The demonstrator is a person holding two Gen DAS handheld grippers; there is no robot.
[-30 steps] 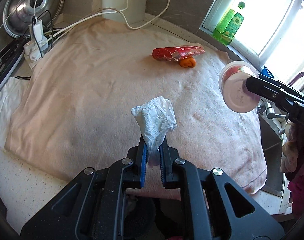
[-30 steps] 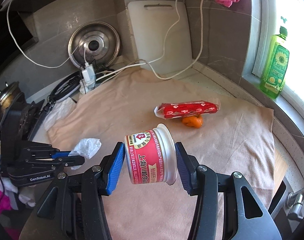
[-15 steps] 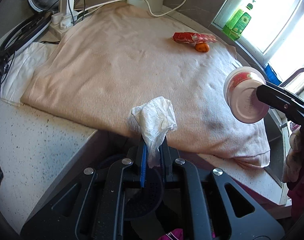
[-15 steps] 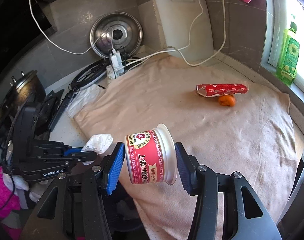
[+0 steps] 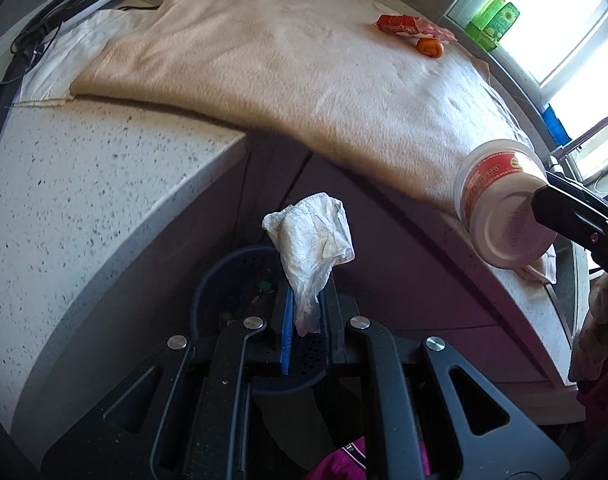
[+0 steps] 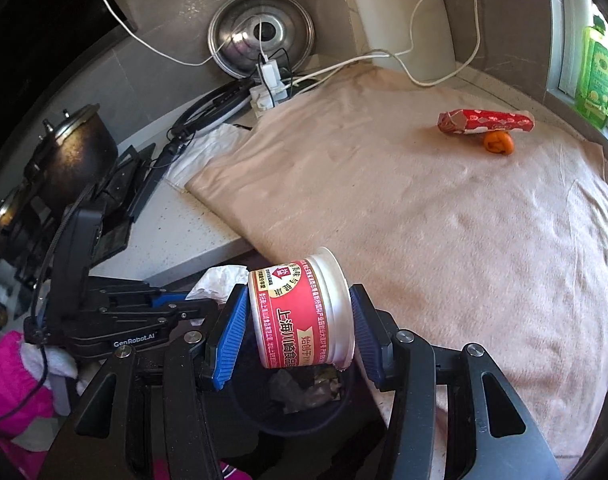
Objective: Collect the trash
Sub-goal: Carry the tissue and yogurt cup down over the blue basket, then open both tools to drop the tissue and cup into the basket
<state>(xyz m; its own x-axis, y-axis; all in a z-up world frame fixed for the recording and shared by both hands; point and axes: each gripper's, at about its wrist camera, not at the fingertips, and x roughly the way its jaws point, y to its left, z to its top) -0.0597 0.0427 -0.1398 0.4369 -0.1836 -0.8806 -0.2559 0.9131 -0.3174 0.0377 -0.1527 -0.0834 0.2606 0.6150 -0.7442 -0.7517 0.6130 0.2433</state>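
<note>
One tissue (image 5: 309, 236); one cup (image 6: 300, 312); one wrapper (image 6: 485, 122); perhaps one orange peel (image 6: 497, 143)

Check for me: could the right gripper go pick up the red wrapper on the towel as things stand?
Probably not yet. The right gripper is shut on the red-labelled cup, so its jaws are full. Nothing blocks the red wrapper, which lies in the open on the towel.

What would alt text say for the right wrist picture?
The right gripper holds a red-labelled white cup on its side above a dark bin. Beside it, the left gripper pinches a crumpled tissue.
</note>
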